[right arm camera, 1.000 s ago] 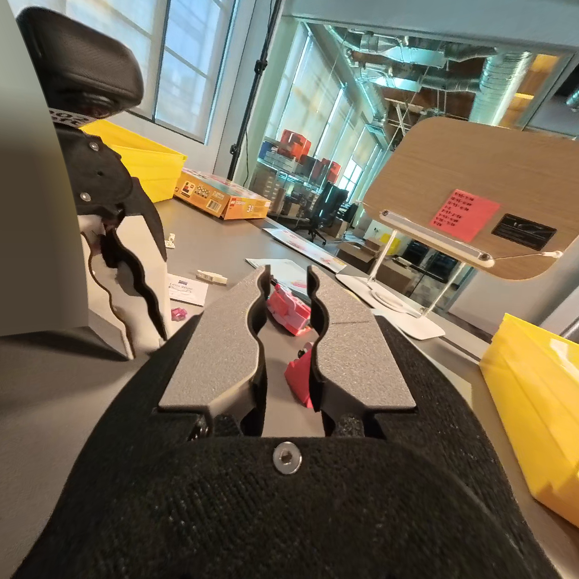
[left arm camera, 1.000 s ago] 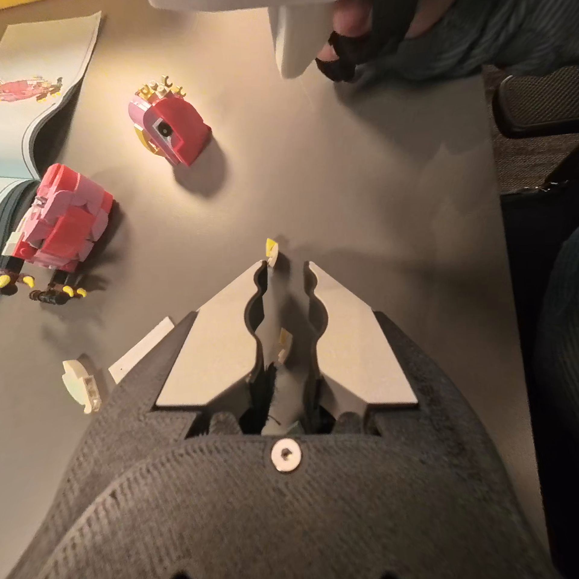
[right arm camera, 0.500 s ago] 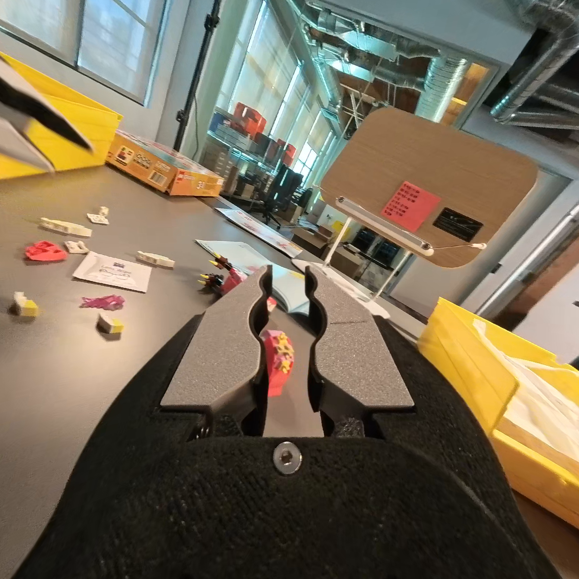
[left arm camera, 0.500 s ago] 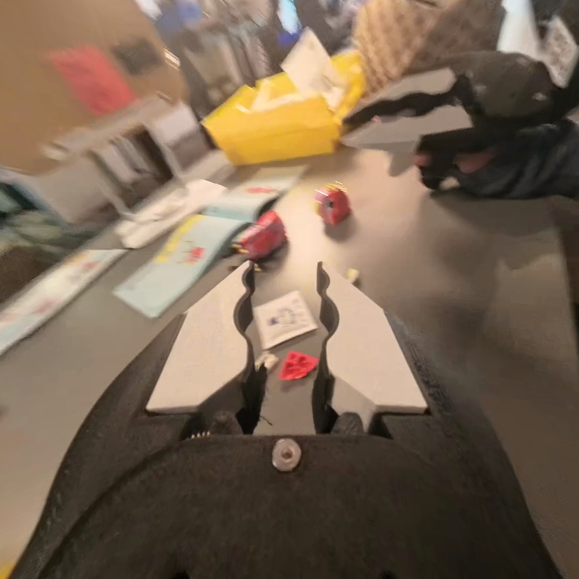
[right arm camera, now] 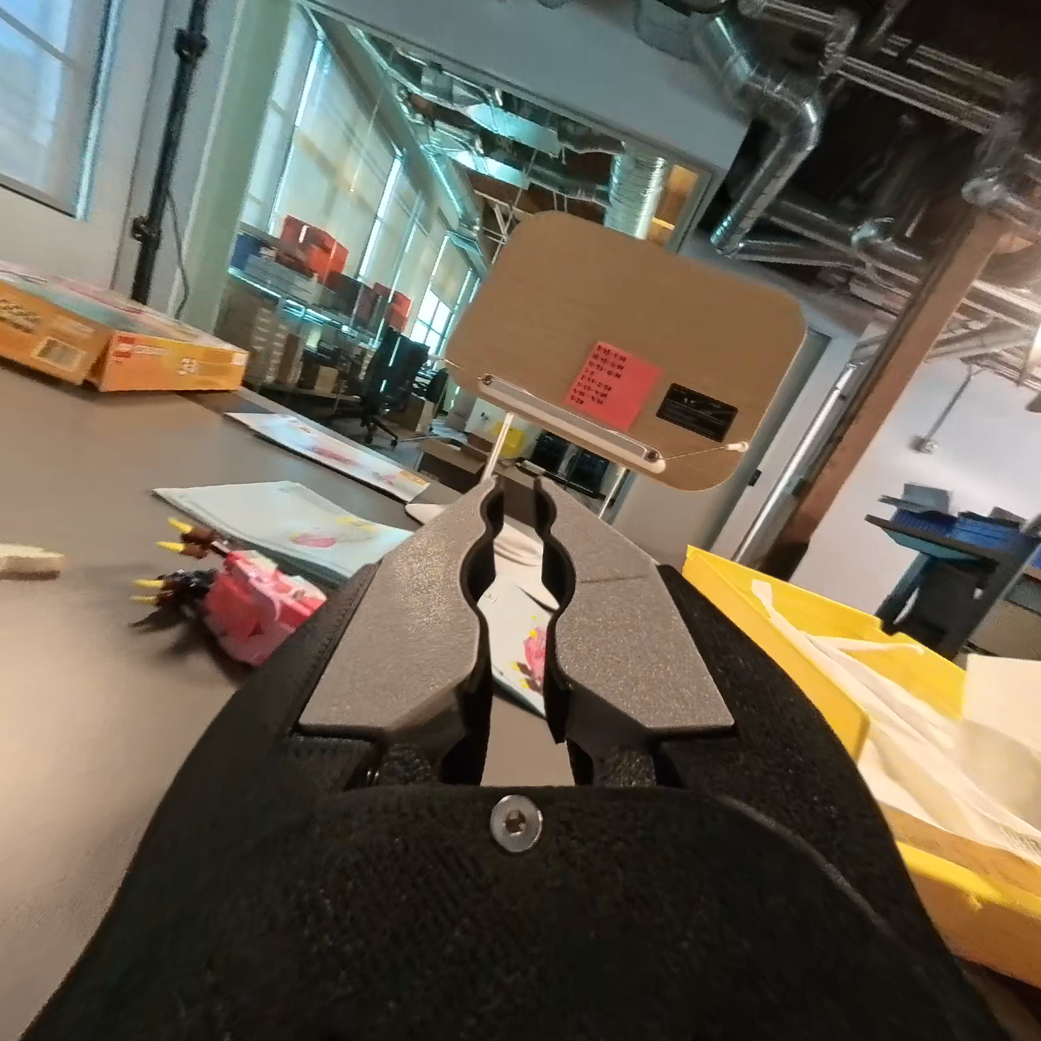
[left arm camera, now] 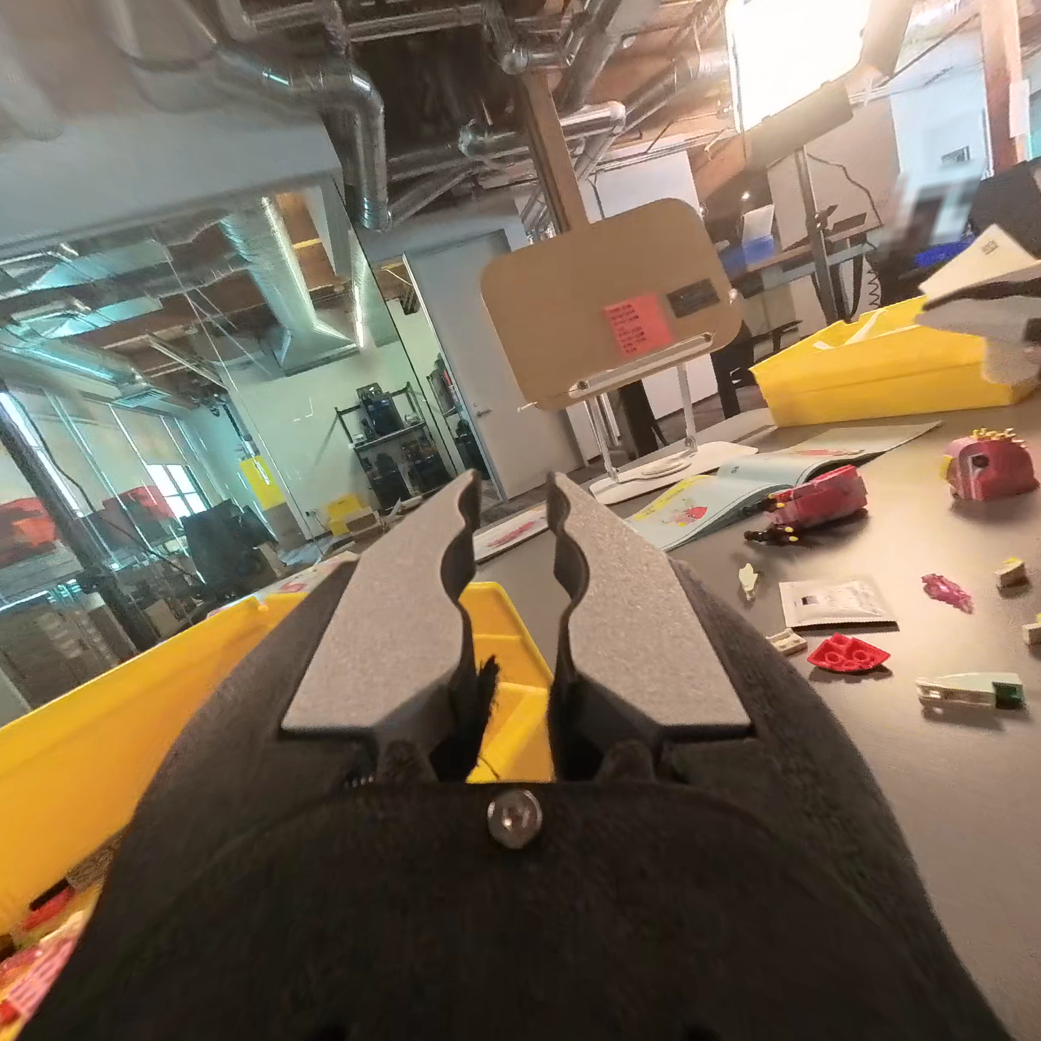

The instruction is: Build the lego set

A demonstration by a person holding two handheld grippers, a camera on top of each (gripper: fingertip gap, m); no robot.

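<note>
The left gripper (left arm camera: pixel 512 490), fingers apart and bare, hangs over a yellow bin (left arm camera: pixel 501 619); the right gripper (right arm camera: pixel 515 487), narrowly parted and bare, hangs above a booklet (right arm camera: pixel 293 524).

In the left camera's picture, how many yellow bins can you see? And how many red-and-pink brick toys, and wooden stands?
yellow bins: 2
red-and-pink brick toys: 2
wooden stand: 1
Total: 5
</note>
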